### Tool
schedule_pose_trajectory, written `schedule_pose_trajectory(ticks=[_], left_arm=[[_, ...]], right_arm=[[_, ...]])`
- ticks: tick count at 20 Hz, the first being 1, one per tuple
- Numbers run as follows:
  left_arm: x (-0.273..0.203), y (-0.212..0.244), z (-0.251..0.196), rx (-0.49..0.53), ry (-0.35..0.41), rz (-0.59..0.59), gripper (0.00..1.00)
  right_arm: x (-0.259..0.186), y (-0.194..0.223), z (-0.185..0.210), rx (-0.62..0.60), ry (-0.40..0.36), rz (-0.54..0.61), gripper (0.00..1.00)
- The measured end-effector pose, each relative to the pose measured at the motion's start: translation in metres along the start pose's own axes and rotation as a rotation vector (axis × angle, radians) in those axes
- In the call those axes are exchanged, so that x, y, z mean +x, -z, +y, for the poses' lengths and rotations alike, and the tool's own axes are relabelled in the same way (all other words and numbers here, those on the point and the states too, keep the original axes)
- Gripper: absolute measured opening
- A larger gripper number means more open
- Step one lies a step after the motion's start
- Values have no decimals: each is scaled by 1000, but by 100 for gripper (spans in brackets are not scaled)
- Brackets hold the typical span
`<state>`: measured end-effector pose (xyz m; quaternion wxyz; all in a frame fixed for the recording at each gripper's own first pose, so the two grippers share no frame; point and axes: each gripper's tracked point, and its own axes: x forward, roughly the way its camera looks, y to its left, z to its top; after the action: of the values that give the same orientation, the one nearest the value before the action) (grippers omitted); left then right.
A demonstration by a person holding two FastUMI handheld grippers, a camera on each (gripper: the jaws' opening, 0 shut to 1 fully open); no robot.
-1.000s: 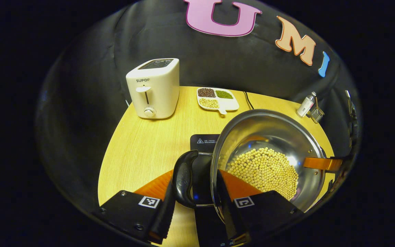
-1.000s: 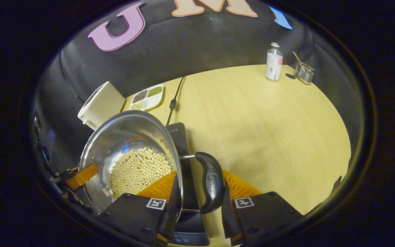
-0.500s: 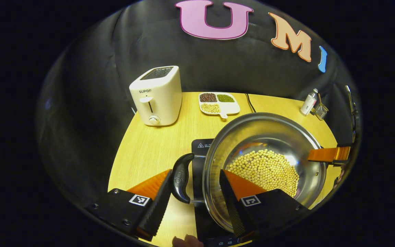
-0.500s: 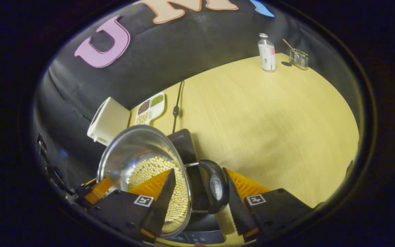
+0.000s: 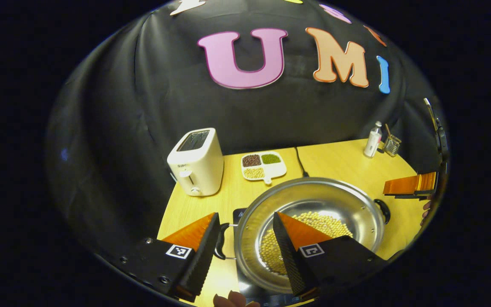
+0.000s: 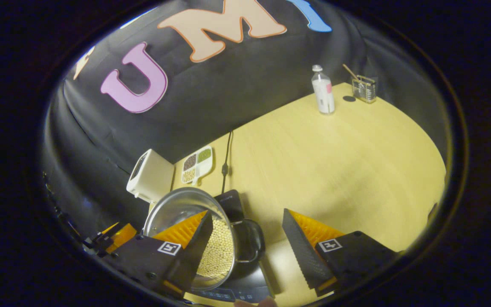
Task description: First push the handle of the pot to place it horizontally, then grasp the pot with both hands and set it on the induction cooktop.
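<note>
The steel pot [image 5: 313, 192] holding soybeans [image 5: 326, 221] sits level on the black induction cooktop [image 5: 238, 212]. Its dark side handles point left [image 5: 221, 251] and right [image 5: 382, 209]. My left gripper [image 5: 246, 215] hovers open above the pot's left side, holding nothing. In the right gripper view the pot [image 6: 177, 204] lies lower left on the cooktop [image 6: 230, 199], its near handle [image 6: 250, 244] free below my open right gripper [image 6: 247, 212]. The right gripper [image 5: 409, 186] also shows beyond the pot in the left gripper view, and the left gripper [image 6: 119, 233] at the lower left of the right gripper view.
On the wooden table [image 6: 335, 153], a white toaster [image 5: 196, 162] and a divided dish of beans [image 5: 262, 165] stand behind the pot. The cooktop's cord [image 5: 300, 162] runs to the back. A bottle [image 6: 323, 90] and a wire holder [image 6: 365, 88] stand far right.
Both grippers have opened off the pot's handles and drawn up and back. The pot, tilted and held a second ago, now rests flat on the cooktop.
</note>
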<state>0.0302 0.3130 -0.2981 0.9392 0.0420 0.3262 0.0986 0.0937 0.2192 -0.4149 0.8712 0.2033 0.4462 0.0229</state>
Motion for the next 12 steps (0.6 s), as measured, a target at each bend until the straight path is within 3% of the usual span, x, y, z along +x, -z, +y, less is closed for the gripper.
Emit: schedule_pose_trajectory(ticks=[3, 4, 6, 7, 8, 9, 10, 12], left_arm=[[-14, -24, -34, -5, 27, -53, 77], [-18, -31, -47, -2, 39, -63, 77], [-24, -47, -77, 1, 65, -90, 76], [-30, -56, -93, -2, 79, -110, 76], [-36, -65, -109, -5, 92, -126, 77], [-47, -71, -125, -8, 103, -141, 77], [-53, -78, -140, -11, 115, -156, 77], [-67, -86, -167, -12, 132, -172, 77]], right_arm=[[-25, -24, -21, -29, 3, -67, 100], [-34, -33, -28, -36, 2, -90, 93], [-57, -49, -41, -59, -6, -139, 93], [-69, -56, -49, -74, -10, -165, 100], [-83, -65, -55, -90, -14, -191, 92], [-96, -72, -63, -104, -17, -216, 100], [-108, -79, -71, -115, -21, -236, 92], [-130, -90, -86, -125, -29, -270, 92]])
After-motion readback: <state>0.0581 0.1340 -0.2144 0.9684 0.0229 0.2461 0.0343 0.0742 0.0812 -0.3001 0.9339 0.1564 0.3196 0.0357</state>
